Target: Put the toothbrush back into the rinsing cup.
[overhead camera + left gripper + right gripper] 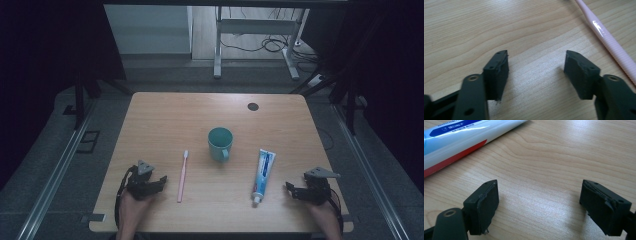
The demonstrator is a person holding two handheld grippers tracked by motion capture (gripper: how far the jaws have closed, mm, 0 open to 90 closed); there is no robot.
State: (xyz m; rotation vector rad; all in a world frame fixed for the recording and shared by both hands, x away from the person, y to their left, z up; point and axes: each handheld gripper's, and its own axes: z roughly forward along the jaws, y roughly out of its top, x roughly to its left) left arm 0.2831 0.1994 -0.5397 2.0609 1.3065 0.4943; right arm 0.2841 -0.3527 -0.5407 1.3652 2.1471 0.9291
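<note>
Left claw (159, 181) jaws apart over bare wooden table (165, 115), slim pink plastic toothbrush (182, 176) just beside. Right claw (290, 189) jaws apart, nothing held, near white-and-blue toothpaste tube (263, 174). Teal handled mug (220, 143) upright beyond, between both.

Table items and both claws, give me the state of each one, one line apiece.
Toothbrush: lying flat, bristle end away from the person, untouched.
Mug: upright, mouth open, looks empty.
Toothpaste tube: lying flat, cap on, cap end toward the person.
Left claw: open, nothing between the jaws, beside the toothbrush.
Right claw: open, nothing between the jaws, near the tube.
</note>
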